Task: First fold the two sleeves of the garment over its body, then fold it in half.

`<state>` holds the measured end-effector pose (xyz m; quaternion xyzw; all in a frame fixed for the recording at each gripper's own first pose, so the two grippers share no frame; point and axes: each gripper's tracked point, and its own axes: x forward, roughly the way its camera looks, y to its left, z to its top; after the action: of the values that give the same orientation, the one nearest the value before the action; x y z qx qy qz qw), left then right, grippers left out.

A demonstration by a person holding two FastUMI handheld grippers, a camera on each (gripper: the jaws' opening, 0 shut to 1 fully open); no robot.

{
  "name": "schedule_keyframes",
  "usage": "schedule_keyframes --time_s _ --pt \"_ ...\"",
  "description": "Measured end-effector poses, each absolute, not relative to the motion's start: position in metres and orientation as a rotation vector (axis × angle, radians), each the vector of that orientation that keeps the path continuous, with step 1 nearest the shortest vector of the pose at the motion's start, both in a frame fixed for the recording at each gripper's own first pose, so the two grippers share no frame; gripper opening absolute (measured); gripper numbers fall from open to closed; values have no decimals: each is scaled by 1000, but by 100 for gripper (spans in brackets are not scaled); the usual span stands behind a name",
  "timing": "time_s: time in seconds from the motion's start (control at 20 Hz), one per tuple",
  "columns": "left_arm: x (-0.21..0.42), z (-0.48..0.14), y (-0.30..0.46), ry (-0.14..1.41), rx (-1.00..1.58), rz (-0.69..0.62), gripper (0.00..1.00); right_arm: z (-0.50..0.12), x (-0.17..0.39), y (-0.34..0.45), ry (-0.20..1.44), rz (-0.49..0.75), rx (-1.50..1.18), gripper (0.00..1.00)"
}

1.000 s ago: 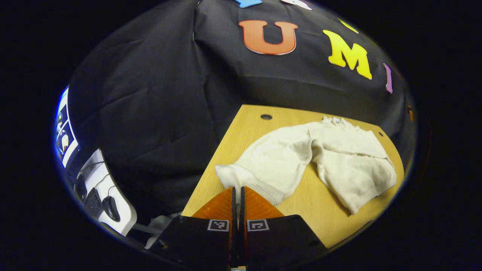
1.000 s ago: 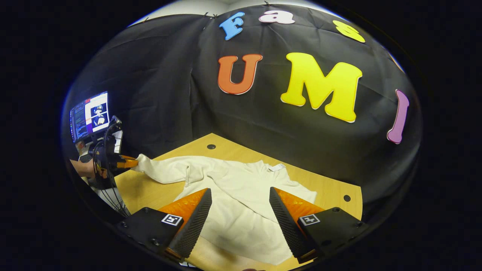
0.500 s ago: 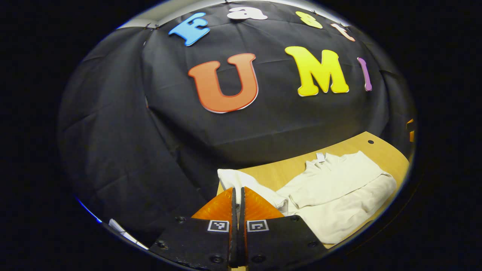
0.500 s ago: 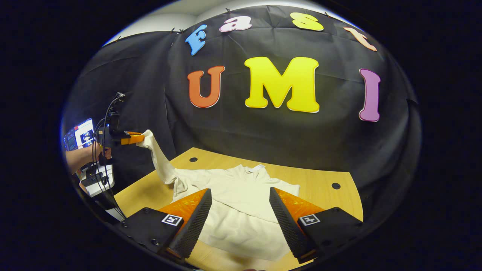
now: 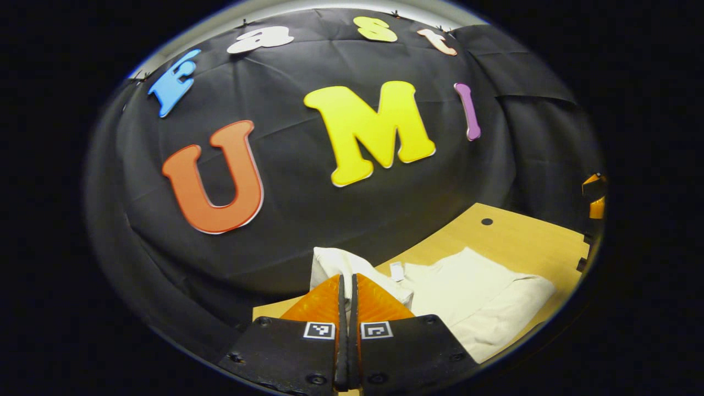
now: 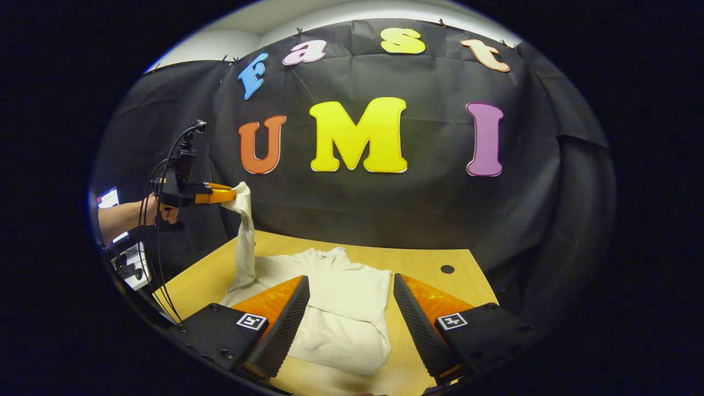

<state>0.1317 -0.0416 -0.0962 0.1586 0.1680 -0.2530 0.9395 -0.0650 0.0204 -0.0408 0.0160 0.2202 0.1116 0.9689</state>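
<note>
Pinching sleeve [image 6: 243, 231] aloft — left gripper [image 6: 231, 194]; right gripper [image 6: 351, 297] fingers wide over garment [image 6: 341, 313] on table [image 6: 429, 258].

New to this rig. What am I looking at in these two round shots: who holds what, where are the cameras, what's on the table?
No robot arm here: a person holds a two-finger gripper in each hand, and a fisheye camera rides on each, looking along its fingers.

In the left gripper view, the left gripper is shut on a sleeve of the cream garment.

In the right gripper view, the right gripper hangs open above the garment, holding nothing. Farther off it shows the left gripper and the hand holding it, lifting the sleeve well above the wooden table. The garment's body lies on the table; the other sleeve looks already folded over.
</note>
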Motion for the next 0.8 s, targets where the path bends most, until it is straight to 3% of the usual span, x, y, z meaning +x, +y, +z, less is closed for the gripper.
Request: schedule_keyframes --time_s 0.4,0.8 --pt "104 -171 -192 464 381 -800 3 -56 -101 -52 491 91 34 96" --pt "96 -279 -255 642 393 -715 7 -65 -118 -90 526 -10 59 96"
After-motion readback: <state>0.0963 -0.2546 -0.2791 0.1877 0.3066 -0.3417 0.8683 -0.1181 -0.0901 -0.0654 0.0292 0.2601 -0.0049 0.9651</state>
